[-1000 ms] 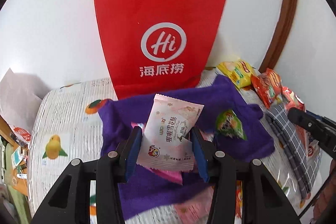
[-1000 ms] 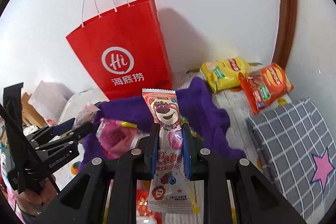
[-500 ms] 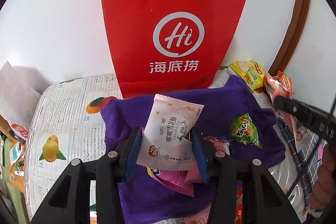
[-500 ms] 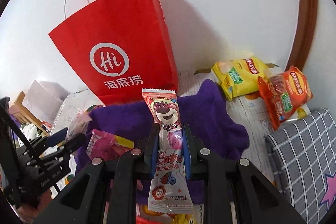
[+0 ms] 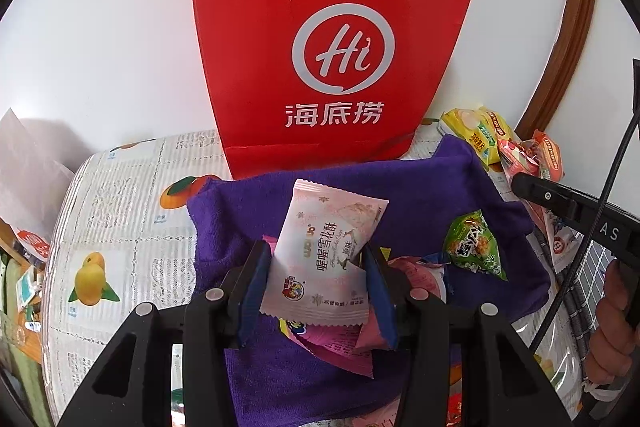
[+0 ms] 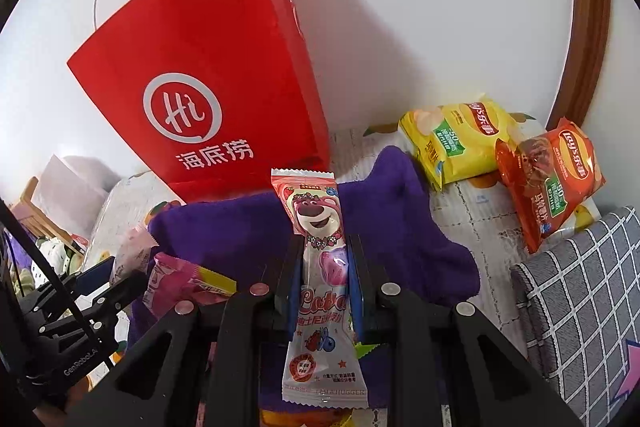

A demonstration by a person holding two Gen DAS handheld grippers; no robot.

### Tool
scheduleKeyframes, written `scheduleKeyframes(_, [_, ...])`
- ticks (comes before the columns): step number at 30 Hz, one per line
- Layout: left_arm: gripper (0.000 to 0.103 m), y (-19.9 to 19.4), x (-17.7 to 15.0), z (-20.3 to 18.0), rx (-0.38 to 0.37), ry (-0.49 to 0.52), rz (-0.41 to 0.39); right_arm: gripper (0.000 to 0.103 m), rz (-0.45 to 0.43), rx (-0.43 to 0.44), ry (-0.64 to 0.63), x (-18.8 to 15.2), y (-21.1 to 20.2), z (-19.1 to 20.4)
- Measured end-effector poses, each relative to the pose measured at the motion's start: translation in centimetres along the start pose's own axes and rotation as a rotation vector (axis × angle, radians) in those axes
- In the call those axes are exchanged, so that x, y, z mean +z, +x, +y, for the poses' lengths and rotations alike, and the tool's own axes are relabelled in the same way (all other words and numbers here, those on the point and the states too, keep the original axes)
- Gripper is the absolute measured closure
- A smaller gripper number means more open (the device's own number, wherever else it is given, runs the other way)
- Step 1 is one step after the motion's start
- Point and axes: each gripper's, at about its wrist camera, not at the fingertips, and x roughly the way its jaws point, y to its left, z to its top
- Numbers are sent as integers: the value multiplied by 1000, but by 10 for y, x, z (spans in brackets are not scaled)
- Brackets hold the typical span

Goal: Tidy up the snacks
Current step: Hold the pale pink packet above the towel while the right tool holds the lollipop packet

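Note:
My left gripper (image 5: 316, 259) is shut on a pale pink snowflake-crisp packet (image 5: 326, 247), held above the purple cloth (image 5: 420, 203). My right gripper (image 6: 323, 251) is shut on a long pink bear lollipop packet (image 6: 320, 267), upright over the same cloth (image 6: 400, 227). A red paper bag (image 5: 328, 39) stands against the wall behind the cloth; in the right wrist view the red bag (image 6: 208, 75) shows its rope handles. A green triangular snack (image 5: 474, 245) and pink packets (image 5: 340, 343) lie on the cloth.
Yellow (image 6: 460, 143) and orange (image 6: 548, 179) chip bags lie at the right by the wall. A grey checked cushion (image 6: 584, 287) is at the right. The fruit-print tablecloth (image 5: 120, 227) covers the table. A brown curved frame (image 6: 588, 27) is at the back right.
Both grippers have moved forward and up toward the red bag, which looks larger and closer. Each keeps its packet.

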Motion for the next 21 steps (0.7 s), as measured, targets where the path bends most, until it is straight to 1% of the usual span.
scheduleKeyframes(8, [58, -2, 1, 3, -9, -7, -3, 82, 31, 10, 2, -3, 11, 3])
scheduleKeyframes(14, [58, 2, 0, -4, -10, 10, 6, 82, 30, -8, -6, -4, 12, 4])
scheduleKeyframes(21, [58, 1, 1, -1, -7, 2, 5, 82, 63, -11, 17, -5, 21, -2])
